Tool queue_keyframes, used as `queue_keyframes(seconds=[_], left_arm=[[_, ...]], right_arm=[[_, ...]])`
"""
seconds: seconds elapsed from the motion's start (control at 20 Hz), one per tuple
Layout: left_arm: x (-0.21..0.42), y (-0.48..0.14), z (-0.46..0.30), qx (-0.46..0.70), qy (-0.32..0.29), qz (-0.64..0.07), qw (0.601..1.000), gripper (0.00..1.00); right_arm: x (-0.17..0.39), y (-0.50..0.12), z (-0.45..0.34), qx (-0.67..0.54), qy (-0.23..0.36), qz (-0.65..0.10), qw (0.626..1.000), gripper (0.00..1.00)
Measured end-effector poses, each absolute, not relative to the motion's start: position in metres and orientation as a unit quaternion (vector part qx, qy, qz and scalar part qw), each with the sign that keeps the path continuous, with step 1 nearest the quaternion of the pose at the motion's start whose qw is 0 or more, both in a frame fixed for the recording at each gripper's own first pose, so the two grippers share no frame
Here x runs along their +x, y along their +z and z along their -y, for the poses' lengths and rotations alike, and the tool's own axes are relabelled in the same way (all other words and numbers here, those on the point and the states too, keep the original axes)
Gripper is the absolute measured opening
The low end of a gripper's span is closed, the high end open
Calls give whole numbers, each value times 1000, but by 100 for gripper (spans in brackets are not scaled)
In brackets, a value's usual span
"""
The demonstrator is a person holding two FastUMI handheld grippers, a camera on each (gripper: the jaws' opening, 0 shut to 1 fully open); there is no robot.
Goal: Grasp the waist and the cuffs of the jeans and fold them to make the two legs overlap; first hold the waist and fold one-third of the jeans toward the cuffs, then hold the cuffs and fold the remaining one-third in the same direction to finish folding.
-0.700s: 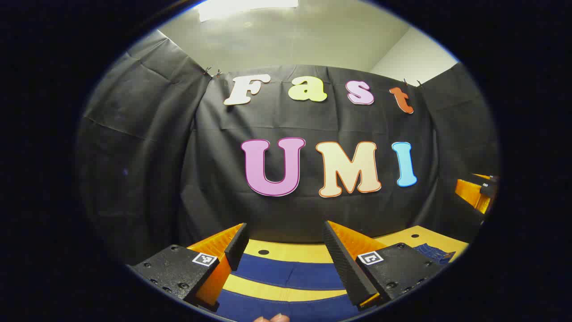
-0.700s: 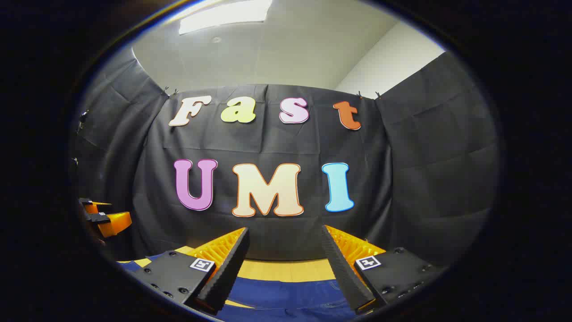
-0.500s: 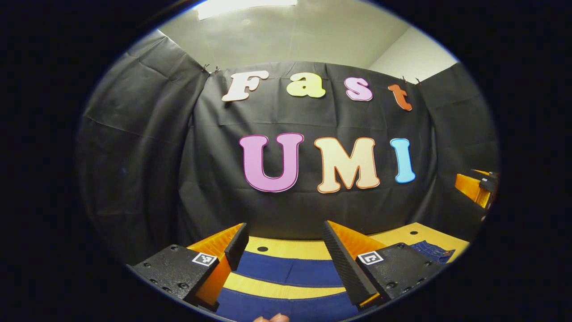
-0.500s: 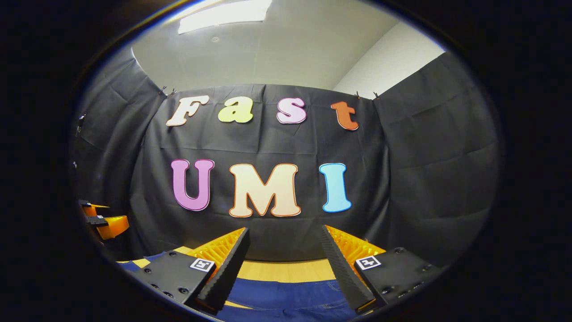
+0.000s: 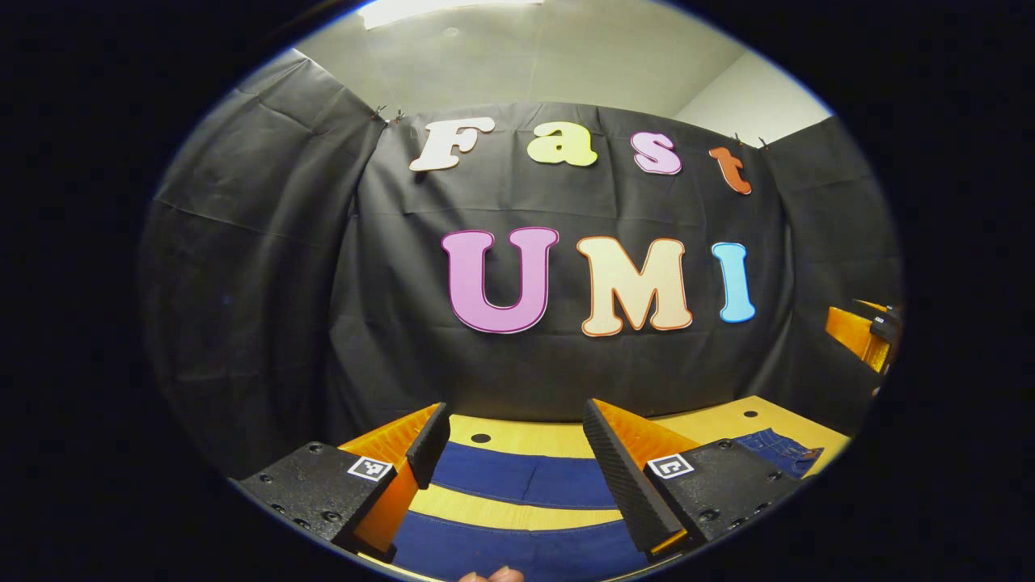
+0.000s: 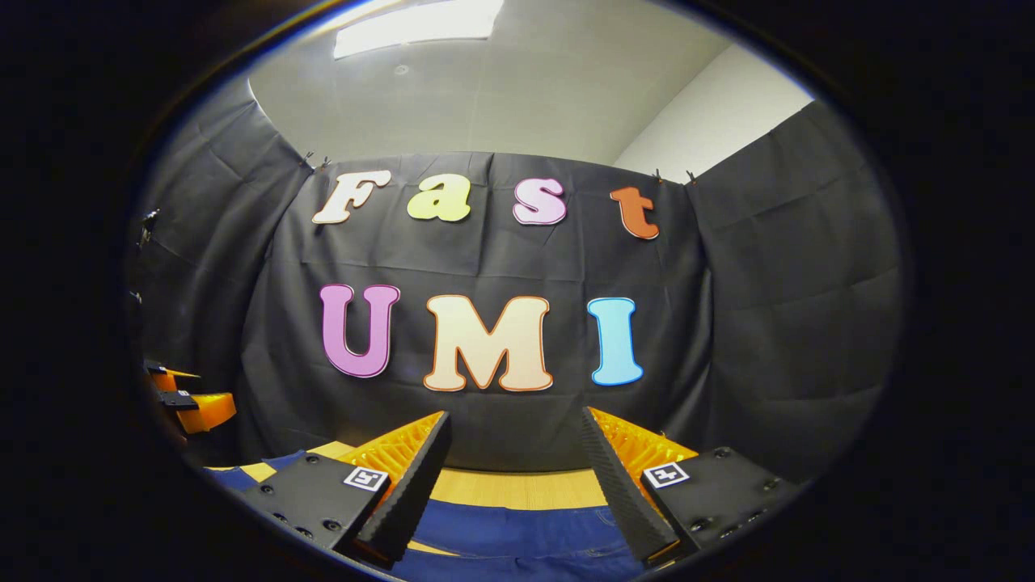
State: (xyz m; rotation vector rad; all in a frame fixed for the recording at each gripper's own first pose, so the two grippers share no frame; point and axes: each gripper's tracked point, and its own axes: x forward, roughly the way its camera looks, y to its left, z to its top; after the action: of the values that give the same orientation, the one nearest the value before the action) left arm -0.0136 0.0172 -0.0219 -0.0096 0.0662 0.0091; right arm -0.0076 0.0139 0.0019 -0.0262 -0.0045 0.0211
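Note:
Dark blue jeans lie flat on a yellow wooden table (image 5: pixel 517 438). In the left gripper view the two legs show as blue bands, one farther (image 5: pixel 525 481) and one nearer (image 5: pixel 517 551), with a strip of table between them. My left gripper (image 5: pixel 511 424) hovers open above them, holding nothing. A further part of the jeans (image 5: pixel 780 453) lies at the right. In the right gripper view, the jeans (image 6: pixel 517 521) lie below my right gripper (image 6: pixel 513 427), which is open and holds nothing. Each gripper shows at the edge of the other's view: the right gripper (image 5: pixel 861 339), the left gripper (image 6: pixel 194 404).
Black cloth walls close the booth behind and on both sides of the table. The table (image 6: pixel 517 487) has small round holes (image 5: pixel 480 438) near its far edge. A fingertip of the person's hand (image 5: pixel 489 575) shows at the bottom of the left gripper view.
The left gripper view has tipped slightly down, so more of the jeans and table shows. The right gripper view has barely shifted. Both grippers stay open.

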Motion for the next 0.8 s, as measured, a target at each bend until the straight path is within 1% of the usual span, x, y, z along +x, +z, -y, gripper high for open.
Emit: queue_keyframes(seconds=[0.1,0.25,0.3,0.45,0.5,0.55,0.6,0.65,0.7,0.8], left_arm=[[-16,-28,-17,3,-8,-44,999,100],[-31,-45,-30,43,-25,-74,996,100],[-36,-51,-36,56,-28,-84,994,96],[-53,-70,-62,92,-25,-115,989,96],[-57,-77,-70,101,-24,-127,986,100],[-62,-85,-78,112,-23,-140,984,96],[-67,-93,-86,125,-25,-150,980,100],[-74,-103,-91,141,-30,-166,976,100],[-79,-113,-98,156,-35,-177,971,96],[-89,-134,-105,186,-53,-204,960,95]], right_arm=[[-9,1,-14,-13,10,2,1000,96],[-12,0,-13,-11,7,-2,1000,100],[-13,-2,-11,-11,4,-3,1000,98],[-19,-12,-10,-8,-1,-13,1000,100],[-20,-16,-11,-7,-1,-18,1000,98],[-20,-19,-12,-8,-1,-23,1000,98],[-21,-22,-13,-10,-1,-26,1000,98],[-22,-24,-15,-12,0,-28,1000,100],[-23,-27,-18,-12,1,-31,999,100],[-26,-34,-23,-11,3,-38,999,98]])
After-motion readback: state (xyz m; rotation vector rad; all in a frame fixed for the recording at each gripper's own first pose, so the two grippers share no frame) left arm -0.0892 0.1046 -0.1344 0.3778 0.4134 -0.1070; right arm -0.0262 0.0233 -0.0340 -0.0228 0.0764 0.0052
